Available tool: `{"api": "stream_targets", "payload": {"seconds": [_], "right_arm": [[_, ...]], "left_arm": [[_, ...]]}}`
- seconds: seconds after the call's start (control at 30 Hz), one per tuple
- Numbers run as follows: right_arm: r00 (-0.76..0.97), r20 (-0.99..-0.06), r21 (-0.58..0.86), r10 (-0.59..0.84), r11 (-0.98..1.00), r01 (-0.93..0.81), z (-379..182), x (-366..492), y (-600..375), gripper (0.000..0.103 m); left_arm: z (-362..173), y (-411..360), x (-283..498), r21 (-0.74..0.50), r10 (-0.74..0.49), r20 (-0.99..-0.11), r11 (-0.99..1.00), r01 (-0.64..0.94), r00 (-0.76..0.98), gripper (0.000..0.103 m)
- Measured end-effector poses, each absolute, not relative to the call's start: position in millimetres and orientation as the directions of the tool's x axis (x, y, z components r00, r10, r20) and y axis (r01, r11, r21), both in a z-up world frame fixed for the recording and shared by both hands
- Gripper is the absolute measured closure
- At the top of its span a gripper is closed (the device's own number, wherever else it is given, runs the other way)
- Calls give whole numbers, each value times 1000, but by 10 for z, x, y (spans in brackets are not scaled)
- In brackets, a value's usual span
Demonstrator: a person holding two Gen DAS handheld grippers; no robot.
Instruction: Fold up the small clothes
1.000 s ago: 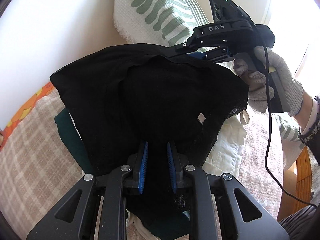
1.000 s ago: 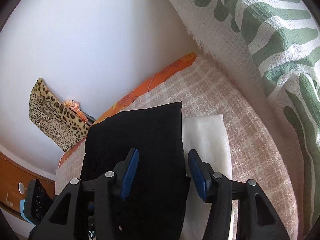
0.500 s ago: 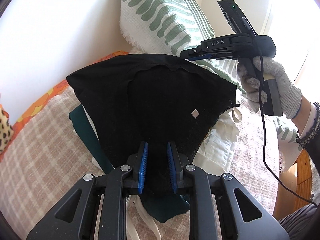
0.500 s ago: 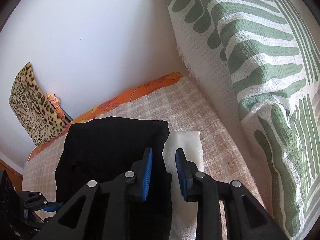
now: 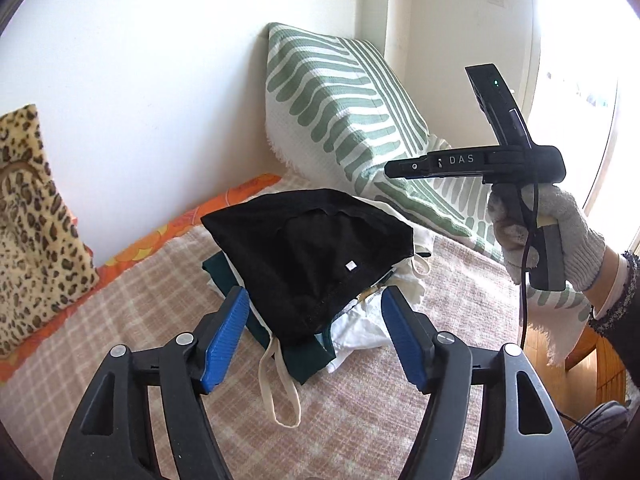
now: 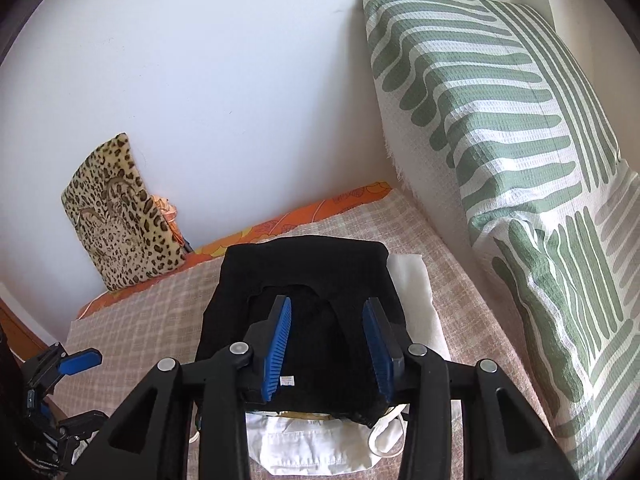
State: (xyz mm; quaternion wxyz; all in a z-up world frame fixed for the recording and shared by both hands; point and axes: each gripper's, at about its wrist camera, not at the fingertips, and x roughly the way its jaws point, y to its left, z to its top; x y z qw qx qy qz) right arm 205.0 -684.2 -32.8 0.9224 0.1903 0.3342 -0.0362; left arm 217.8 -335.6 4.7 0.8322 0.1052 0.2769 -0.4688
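A: Containers?

B: None that I can make out. What holds things here is a stack of clothes: black garment [image 5: 308, 256] on top, a dark green piece [image 5: 308, 360] and white pieces [image 5: 360, 328] under it, cream straps [image 5: 280, 392] trailing off the near edge. In the right wrist view a folded white cloth [image 6: 412, 280] pokes out past the black garment's far right side.

A: Surface and room?

B: Pink-beige checked cover [image 5: 120, 344] over an orange floral sheet [image 5: 168, 236] showing along the wall side. White wall [image 6: 220, 80] behind. Green-and-white patterned pillow [image 5: 344, 120] propped in the corner, leopard-print cushion [image 5: 32, 216] leaning on the wall at the left. A bit of wooden furniture [image 5: 600, 356] at the right edge.

A: Garment against the fingers?

B: Left gripper [image 5: 316, 336]: blue pads spread wide, empty. The garment's near corner lies between and just past the tips, not touching as far as I can see. Right gripper [image 6: 326, 348]: fingers apart, nothing pinched, raised above the black garment, which fills the gap in that view. A small white label [image 6: 287, 381] shows near its left pad. In the left wrist view this gripper is held by a gloved hand [image 5: 560, 232] up and to the right, clear of the stack.
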Motion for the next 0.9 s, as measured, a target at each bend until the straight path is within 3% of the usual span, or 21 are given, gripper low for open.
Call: {"api": "stream_targets", "payload": {"seconds": [0.1, 0.67, 0.8, 0.9], "right_arm": [[783, -620, 300, 48, 937, 180, -205, 1881, -6634, 60], [850, -515, 163, -110, 961, 223, 224, 924, -5418, 3], [862, -490, 148, -127, 963, 226, 208, 795, -5209, 0], [872, -467, 150, -148, 958, 243, 155, 702, -5092, 0]], "left_arm": [[151, -3181, 2048, -87, -730, -535, 548, 832, 425, 26], [352, -2220, 1359, -68, -726, -458, 604, 794, 513, 19], [298, -2018, 1258, -61, -705, -461, 631, 774, 538, 16], [235, -1861, 1191, -68, -692, -465, 649, 757, 552, 7]]}}
